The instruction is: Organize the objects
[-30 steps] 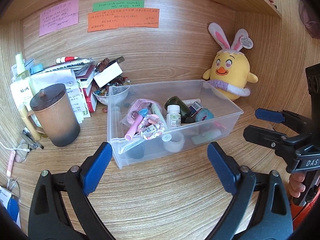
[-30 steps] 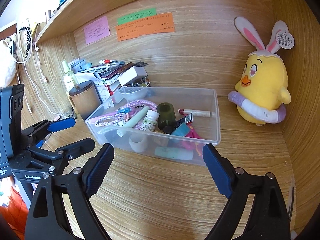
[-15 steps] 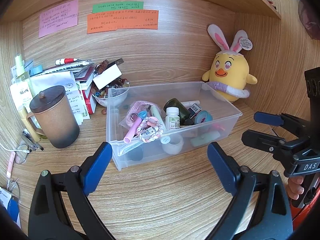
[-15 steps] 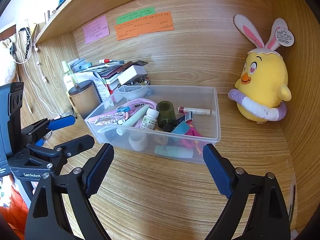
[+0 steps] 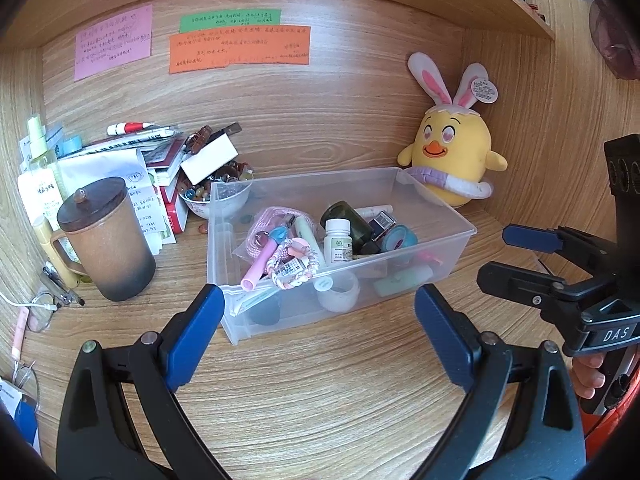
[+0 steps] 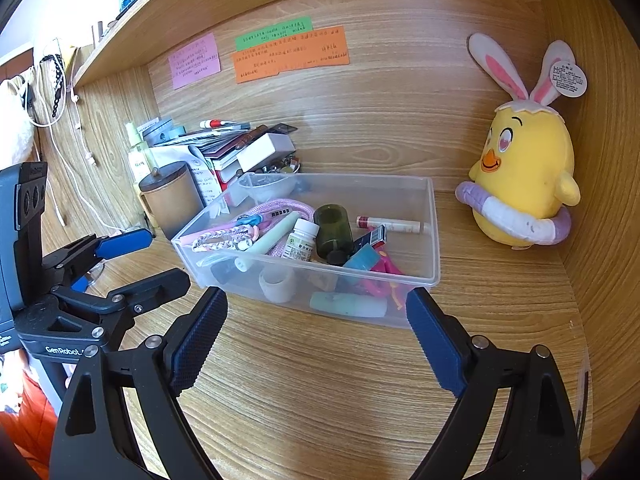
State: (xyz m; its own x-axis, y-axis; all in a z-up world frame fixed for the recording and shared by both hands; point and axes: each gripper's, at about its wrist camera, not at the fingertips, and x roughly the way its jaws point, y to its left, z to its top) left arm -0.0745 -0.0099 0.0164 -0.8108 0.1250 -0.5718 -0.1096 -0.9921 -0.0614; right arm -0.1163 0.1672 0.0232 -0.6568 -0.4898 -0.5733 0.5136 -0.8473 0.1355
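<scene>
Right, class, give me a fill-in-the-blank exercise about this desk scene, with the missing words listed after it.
1. The small white pill bottle stands inside the clear plastic ____.
2. The plush chick wears pink and white ____ ears.
3. The brown lidded mug stands to the ____ of the bin in the left wrist view.
4. Both the left hand-held gripper and the right hand-held gripper are ____ and hold nothing.

Missing words: bin; bunny; left; open

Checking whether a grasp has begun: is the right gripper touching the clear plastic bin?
Apart. In the right wrist view the right gripper hangs open before the clear plastic bin, with bare wooden desk showing between both fingertips and the bin's near wall.
</scene>
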